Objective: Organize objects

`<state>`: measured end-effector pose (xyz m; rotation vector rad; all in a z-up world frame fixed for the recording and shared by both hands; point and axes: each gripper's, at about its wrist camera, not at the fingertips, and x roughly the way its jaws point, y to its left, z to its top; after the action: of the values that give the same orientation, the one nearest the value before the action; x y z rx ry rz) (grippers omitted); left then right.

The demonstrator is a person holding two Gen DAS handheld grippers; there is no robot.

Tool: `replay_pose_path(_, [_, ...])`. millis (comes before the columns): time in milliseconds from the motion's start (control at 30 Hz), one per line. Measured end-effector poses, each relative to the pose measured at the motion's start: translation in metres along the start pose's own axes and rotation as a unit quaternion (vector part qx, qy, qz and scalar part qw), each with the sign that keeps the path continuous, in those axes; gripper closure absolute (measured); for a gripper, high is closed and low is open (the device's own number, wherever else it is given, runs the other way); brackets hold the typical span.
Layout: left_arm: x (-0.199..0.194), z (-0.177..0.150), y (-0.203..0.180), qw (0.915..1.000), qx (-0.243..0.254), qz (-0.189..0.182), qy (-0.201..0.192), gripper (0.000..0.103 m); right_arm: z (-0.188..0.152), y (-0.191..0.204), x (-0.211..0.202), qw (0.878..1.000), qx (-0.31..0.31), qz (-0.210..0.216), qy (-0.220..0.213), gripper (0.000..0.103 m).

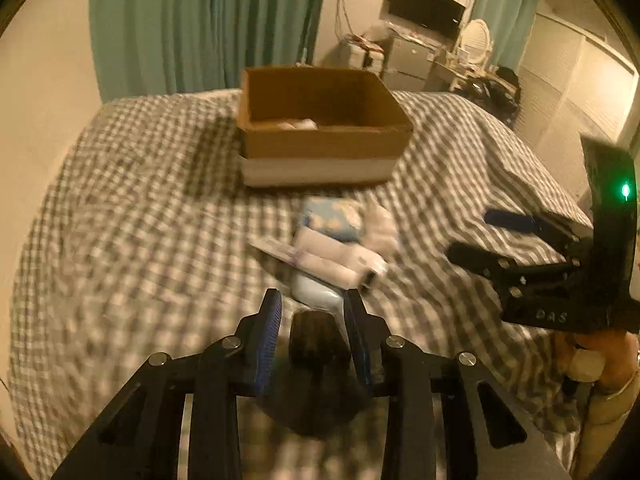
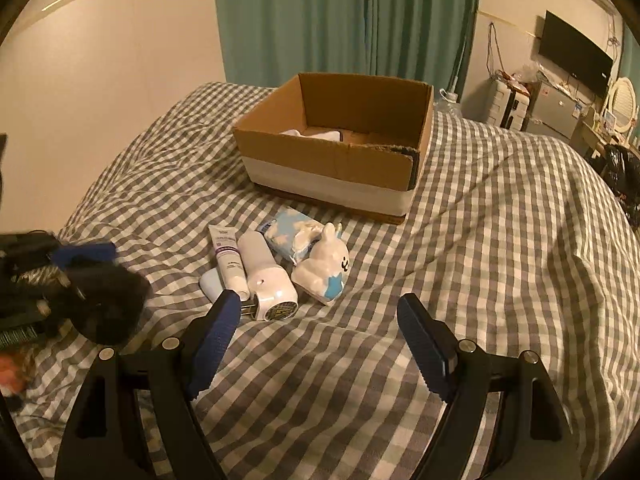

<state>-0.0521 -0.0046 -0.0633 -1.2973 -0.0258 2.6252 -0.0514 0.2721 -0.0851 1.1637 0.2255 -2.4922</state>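
My left gripper (image 1: 312, 304) is shut on a dark fuzzy object (image 1: 316, 344) and holds it above the checked bed; it also shows at the left of the right wrist view (image 2: 86, 254), with the dark object (image 2: 108, 304) in it. My right gripper (image 2: 318, 308) is open and empty, near the pile of items. The pile holds a white tube (image 2: 228, 260), a white bottle (image 2: 266, 276), a blue-and-white packet (image 2: 290, 234), a white rabbit figure (image 2: 324, 270) and a pale blue item (image 2: 210, 284). An open cardboard box (image 2: 340, 160) stands beyond, with white items inside.
The checked bedcover (image 2: 480, 260) fills both views. Green curtains (image 2: 344, 16) hang behind the box. A TV (image 2: 576, 54), drawers and a dresser stand at the far right. A wall runs along the bed's left side.
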Motion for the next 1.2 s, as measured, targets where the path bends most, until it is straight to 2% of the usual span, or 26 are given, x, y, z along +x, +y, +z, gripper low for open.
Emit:
replay_pose_path(67, [0.003,0.009,0.013,0.9998,-0.007,0.017,-0.002,0.072,0.003,0.001,0.004,1.0,0.001,-0.001,0.003,0.023])
replay_pose_path(167, [0.011,0.016,0.026,0.9996,-0.013,0.024,-0.002,0.075,0.006,0.005,0.007,1.0,-0.006,0.001,0.001,0.023])
replay_pose_path(467, [0.04,0.014,0.05,0.9993,-0.035,0.005,0.01,0.075,0.023,0.027,0.052,0.999,-0.024,0.021,0.037,0.023])
replay_pose_path(600, [0.046,0.009,0.058,0.9987,-0.044,0.017,0.021,0.073,0.032,0.049,0.086,0.995,-0.046,0.052,0.065,0.023])
replay_pose_path(667, [0.048,0.006,0.06,0.9985,-0.046,0.016,0.024,0.069,0.033,0.058,0.113,0.991,-0.05,0.077,0.102,0.036])
replay_pose_path(700, [0.048,0.005,0.061,0.9984,-0.047,0.017,0.025,0.064,0.031,0.06,0.123,0.989,-0.051,0.078,0.116,0.036])
replay_pose_path(733, [0.048,0.004,0.061,0.9984,-0.047,0.018,0.025,0.056,0.029,0.062,0.13,0.989,-0.058,0.063,0.124,0.037])
replay_pose_path(800, [0.047,0.003,0.061,0.9985,-0.046,0.019,0.023,0.053,0.025,0.063,0.135,0.989,-0.064,0.052,0.125,0.039])
replay_pose_path(833, [0.046,0.002,0.061,0.9985,-0.045,0.019,0.023,0.052,0.025,0.062,0.132,0.989,-0.063,0.055,0.121,0.045])
replay_pose_path(933, [0.043,0.0,0.06,0.9983,-0.047,0.023,0.024,0.048,0.025,0.058,0.113,0.992,-0.059,0.063,0.094,0.102])
replay_pose_path(1033, [0.033,-0.002,0.054,0.9986,-0.047,0.015,0.019,0.042,0.018,0.056,0.107,0.991,-0.082,0.024,0.098,0.102])
replay_pose_path(1200, [0.011,-0.004,0.044,0.999,-0.043,0.012,0.006,0.032,0.016,0.049,0.089,0.993,-0.067,0.042,0.086,0.102])
